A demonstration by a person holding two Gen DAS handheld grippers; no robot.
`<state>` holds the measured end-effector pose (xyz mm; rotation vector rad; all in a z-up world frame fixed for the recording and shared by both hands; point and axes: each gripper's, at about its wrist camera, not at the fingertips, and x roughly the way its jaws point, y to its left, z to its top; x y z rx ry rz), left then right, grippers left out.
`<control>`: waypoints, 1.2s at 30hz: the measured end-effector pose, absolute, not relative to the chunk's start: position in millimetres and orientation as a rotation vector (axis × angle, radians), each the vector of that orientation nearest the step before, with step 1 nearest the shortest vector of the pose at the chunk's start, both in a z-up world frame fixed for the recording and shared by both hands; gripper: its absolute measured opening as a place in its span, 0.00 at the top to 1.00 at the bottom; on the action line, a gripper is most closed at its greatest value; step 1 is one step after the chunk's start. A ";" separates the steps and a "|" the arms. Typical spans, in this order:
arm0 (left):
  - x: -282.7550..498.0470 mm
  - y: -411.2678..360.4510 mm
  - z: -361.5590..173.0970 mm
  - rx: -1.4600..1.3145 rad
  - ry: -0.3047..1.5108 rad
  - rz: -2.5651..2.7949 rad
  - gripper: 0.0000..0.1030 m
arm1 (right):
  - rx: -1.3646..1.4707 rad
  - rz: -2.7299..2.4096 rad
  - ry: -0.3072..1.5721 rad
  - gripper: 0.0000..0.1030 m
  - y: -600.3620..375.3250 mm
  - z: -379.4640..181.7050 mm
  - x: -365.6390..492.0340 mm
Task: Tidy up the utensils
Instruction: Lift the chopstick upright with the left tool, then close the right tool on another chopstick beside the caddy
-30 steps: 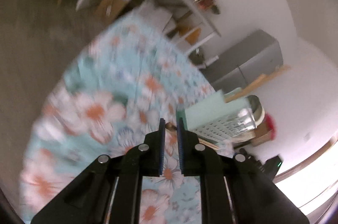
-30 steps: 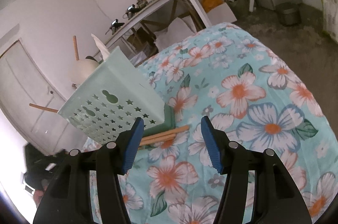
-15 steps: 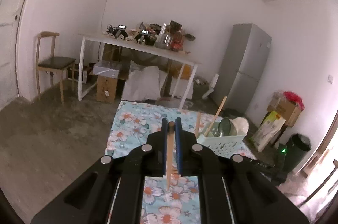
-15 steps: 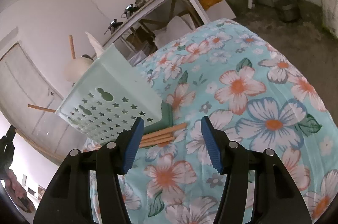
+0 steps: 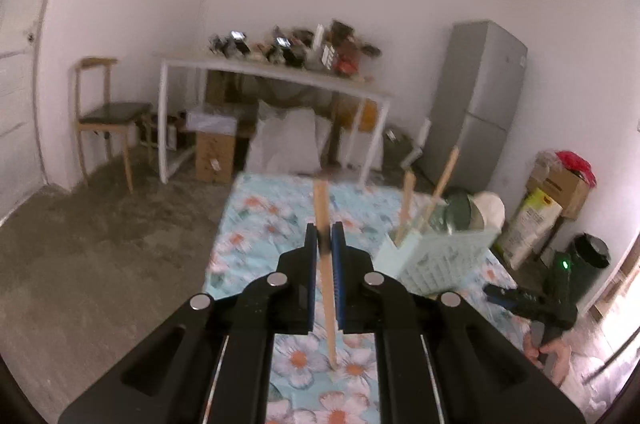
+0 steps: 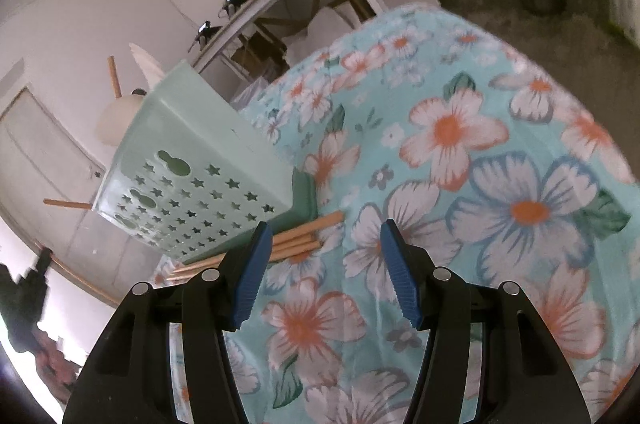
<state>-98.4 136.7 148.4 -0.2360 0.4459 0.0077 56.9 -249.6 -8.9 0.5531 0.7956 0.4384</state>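
Chopsticks (image 6: 298, 238) on tablecloth (image 6: 500, 152) — beside basket (image 6: 200, 164)

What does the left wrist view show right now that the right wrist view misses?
Only the left wrist view: the left gripper shut on a single wooden chopstick, plus a grey fridge and wooden chair. Only the right wrist view: the open right gripper and a bundle of loose wooden chopsticks lying beside the caddy. Both: the mint green perforated utensil caddy on the floral tablecloth.
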 end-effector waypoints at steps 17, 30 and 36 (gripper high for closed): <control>-93.8 149.5 120.7 -0.357 0.448 -0.033 0.94 | 0.822 0.438 1.012 0.48 -244.0 -19.9 98.2; -97.7 155.9 118.7 -0.375 0.438 -0.036 0.94 | 1.164 0.376 1.043 0.90 -257.6 -54.4 96.1; -98.9 155.8 117.9 -0.371 0.440 -0.035 0.94 | 1.295 0.368 1.034 0.83 -263.5 -57.1 97.2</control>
